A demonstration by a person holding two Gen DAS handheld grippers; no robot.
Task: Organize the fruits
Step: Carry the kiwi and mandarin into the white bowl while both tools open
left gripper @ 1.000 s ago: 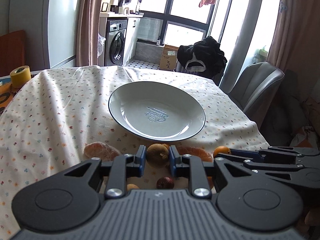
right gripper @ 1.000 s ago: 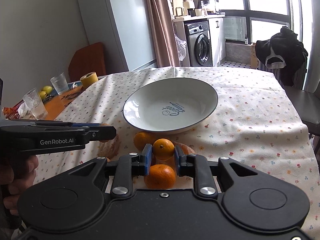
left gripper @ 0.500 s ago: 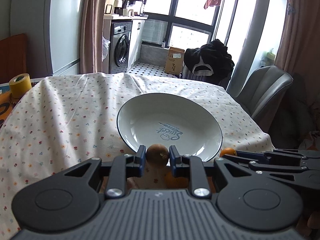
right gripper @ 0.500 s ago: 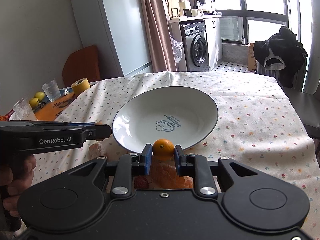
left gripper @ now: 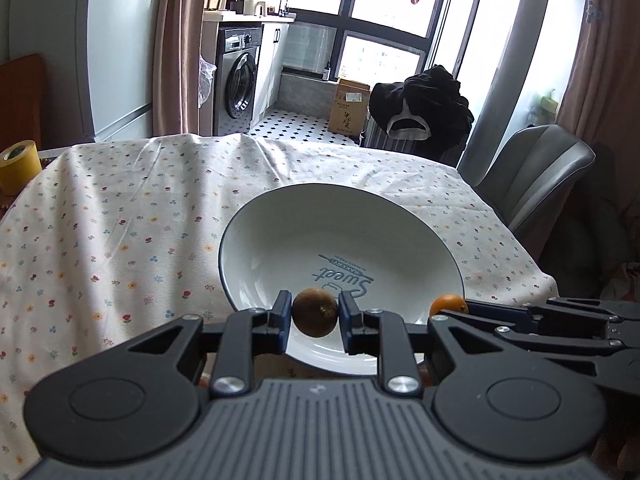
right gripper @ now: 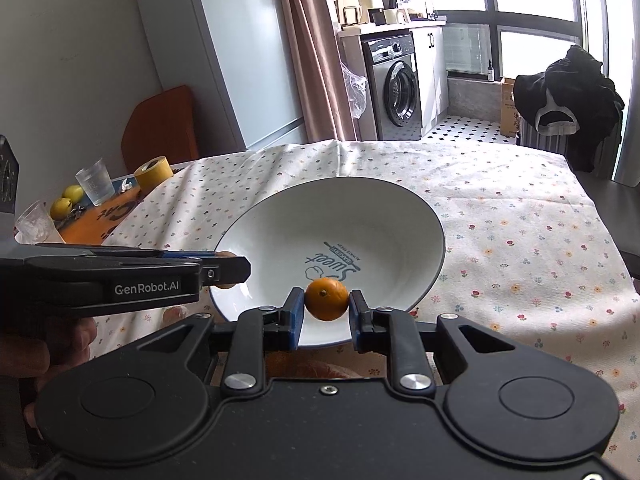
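- A brown kiwi (left gripper: 314, 312) is clamped in the left claw (left gripper: 314, 316), held over the plate (left gripper: 280, 224) near its 7 o'clock rim.
- An orange (right gripper: 327, 298) is clamped in the right claw (right gripper: 325, 312), over the same plate near 6 o'clock; both claws are judged equally near.
- Fruit left on the tabletop (right gripper: 520, 216) below is mostly hidden by the claw bodies.

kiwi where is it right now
The kiwi is clamped between the fingers of the left gripper, held over the near rim of the white plate, with the orange in the right gripper to its right.
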